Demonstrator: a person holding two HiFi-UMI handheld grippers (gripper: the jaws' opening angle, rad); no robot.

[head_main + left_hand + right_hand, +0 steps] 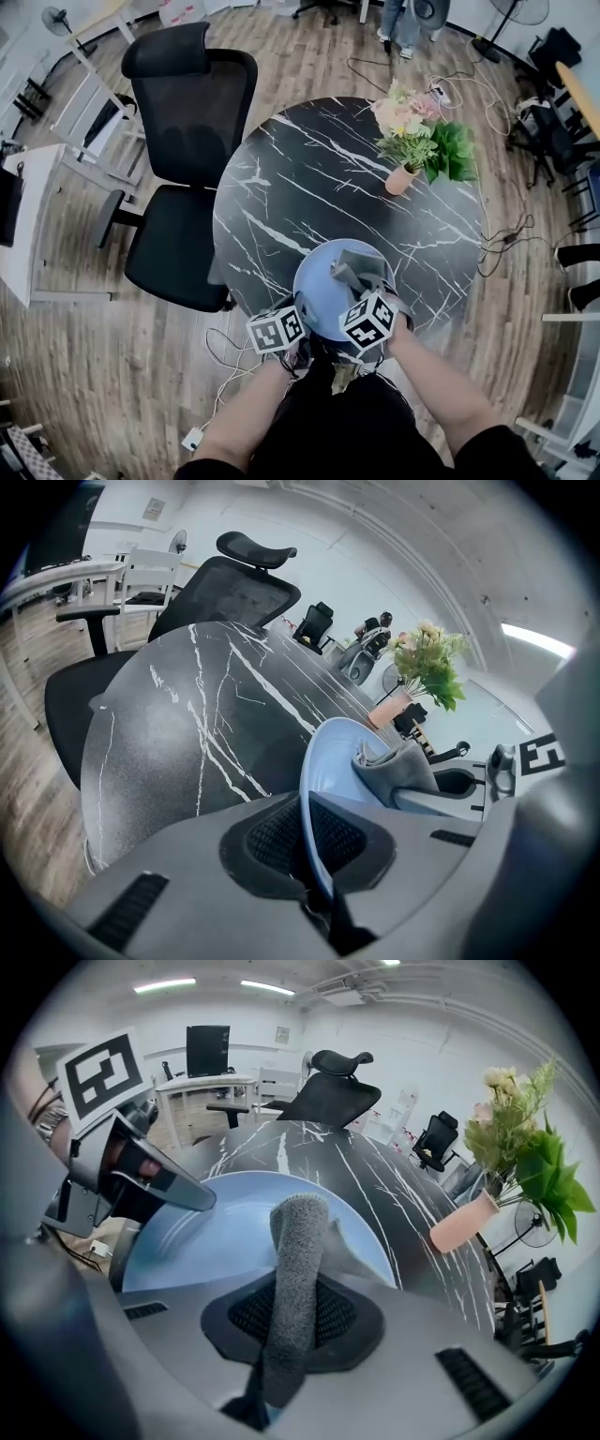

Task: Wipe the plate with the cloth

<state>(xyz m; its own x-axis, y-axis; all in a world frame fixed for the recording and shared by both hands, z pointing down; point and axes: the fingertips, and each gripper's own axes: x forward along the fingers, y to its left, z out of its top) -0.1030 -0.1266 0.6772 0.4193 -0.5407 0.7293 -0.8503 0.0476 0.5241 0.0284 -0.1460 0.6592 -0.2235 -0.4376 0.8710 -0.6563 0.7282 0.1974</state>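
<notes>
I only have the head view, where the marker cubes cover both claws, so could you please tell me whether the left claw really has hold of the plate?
Observer: Yes. In the left gripper view the left claw is shut on the rim of the blue plate, which runs edge-on between its pads.
Operator: Thank you. And does the right claw hold the cloth?
Observer: It does. The right gripper view shows the right claw shut on a fold of the grey cloth, which sticks out past the pads over the plate's face.
</notes>
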